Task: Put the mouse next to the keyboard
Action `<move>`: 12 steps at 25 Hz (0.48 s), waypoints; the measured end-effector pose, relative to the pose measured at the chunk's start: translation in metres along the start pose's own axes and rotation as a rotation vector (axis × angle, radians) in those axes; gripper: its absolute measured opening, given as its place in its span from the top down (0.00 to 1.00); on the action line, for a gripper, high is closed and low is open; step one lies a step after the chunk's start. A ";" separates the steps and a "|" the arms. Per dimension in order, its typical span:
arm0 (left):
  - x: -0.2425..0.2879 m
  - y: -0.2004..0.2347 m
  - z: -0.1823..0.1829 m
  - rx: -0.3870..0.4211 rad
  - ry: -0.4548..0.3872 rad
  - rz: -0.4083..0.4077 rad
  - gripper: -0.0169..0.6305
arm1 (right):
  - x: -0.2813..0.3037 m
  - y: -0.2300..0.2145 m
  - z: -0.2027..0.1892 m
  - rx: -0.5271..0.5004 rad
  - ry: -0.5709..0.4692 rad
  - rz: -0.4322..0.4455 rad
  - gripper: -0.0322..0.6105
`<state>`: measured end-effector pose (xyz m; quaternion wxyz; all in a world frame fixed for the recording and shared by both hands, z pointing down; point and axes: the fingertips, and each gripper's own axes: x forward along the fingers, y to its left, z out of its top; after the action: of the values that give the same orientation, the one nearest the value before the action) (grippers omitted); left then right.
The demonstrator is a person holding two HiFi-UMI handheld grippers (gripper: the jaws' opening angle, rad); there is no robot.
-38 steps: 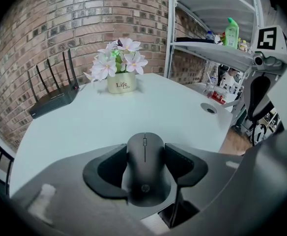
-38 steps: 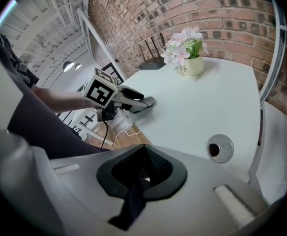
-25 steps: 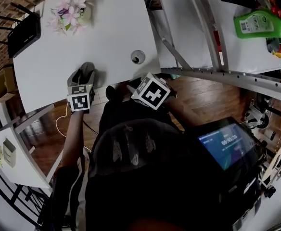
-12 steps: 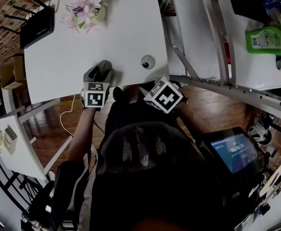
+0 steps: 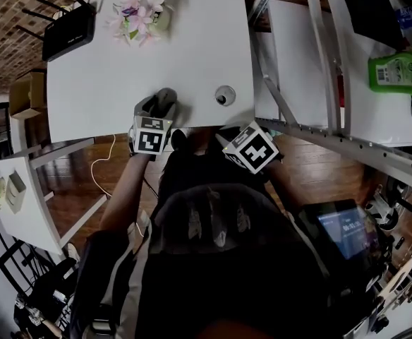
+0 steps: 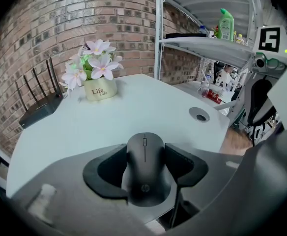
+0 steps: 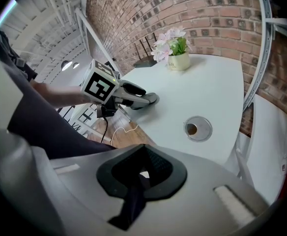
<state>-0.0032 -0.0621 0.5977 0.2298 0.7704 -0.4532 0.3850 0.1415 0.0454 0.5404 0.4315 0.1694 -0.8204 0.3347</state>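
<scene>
A black mouse (image 6: 144, 178) sits between the pads of my left gripper (image 6: 145, 154), which is shut on its sides. In the head view the left gripper (image 5: 159, 106) reaches over the near edge of the white table (image 5: 192, 48). The right gripper view shows the left gripper (image 7: 144, 100) low over the tabletop. My right gripper (image 7: 142, 173) is shut with nothing in it and hangs off the table's near edge, at the right gripper's marker cube (image 5: 252, 149). No keyboard shows in any view.
A flower pot (image 5: 144, 16) and a black router (image 5: 68, 30) stand at the table's far side. A round cable hole (image 5: 225, 95) is near the right front corner. A metal shelf (image 5: 319, 62) with a green bottle (image 5: 400, 73) stands to the right.
My left gripper has carried the mouse a little to the right along the table's near edge, closer to the cable hole. Its grip has not changed.
</scene>
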 end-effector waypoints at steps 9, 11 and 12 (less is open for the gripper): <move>0.003 -0.013 0.005 -0.038 -0.008 0.001 0.59 | -0.003 -0.010 -0.004 -0.036 -0.032 -0.002 0.94; 0.004 -0.018 0.008 -0.070 -0.018 -0.009 0.59 | -0.005 -0.011 -0.006 -0.040 -0.022 0.001 0.94; 0.005 -0.021 0.009 -0.075 -0.022 -0.009 0.59 | -0.007 -0.010 -0.008 -0.038 -0.010 0.006 0.94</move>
<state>0.0201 -0.0606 0.5965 0.2553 0.7674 -0.4664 0.3583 0.1561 0.0435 0.5420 0.4294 0.1605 -0.8293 0.3196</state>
